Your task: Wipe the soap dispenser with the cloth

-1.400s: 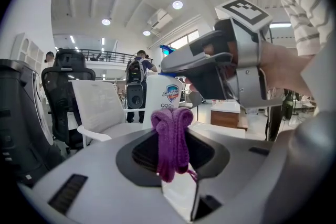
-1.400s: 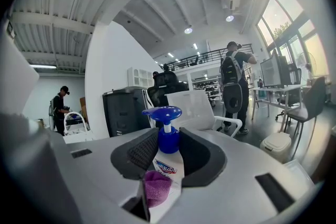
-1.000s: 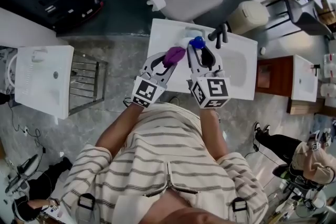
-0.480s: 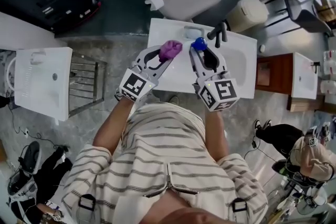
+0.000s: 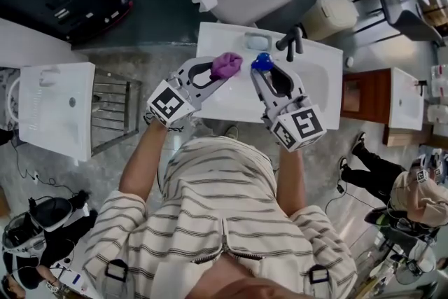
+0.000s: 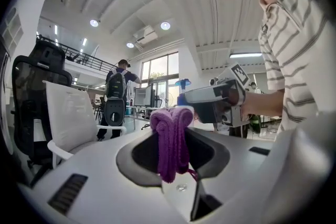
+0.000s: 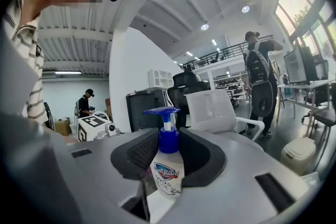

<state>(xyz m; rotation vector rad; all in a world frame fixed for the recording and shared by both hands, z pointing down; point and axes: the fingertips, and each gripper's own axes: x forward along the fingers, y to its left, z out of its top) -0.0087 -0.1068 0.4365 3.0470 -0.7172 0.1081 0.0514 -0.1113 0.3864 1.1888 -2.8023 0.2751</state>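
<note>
Head view: my left gripper (image 5: 218, 73) carries the cloth (image 5: 227, 64) above the left part of the sink (image 5: 318, 94). My right gripper (image 5: 264, 72) carries the soap dispenser (image 5: 261, 62) above the sink's middle, just beside the cloth.

Left gripper view: my jaws are pinched nearly together on the purple cloth.

Right gripper view: my jaws stand fairly wide, clamped on the upright soap dispenser.

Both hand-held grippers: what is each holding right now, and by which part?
The right hand-held gripper clamps the soap dispenser at its blue collar and shoulder; the left hand-held gripper pinches the purple cloth by a bunched fold.
</note>
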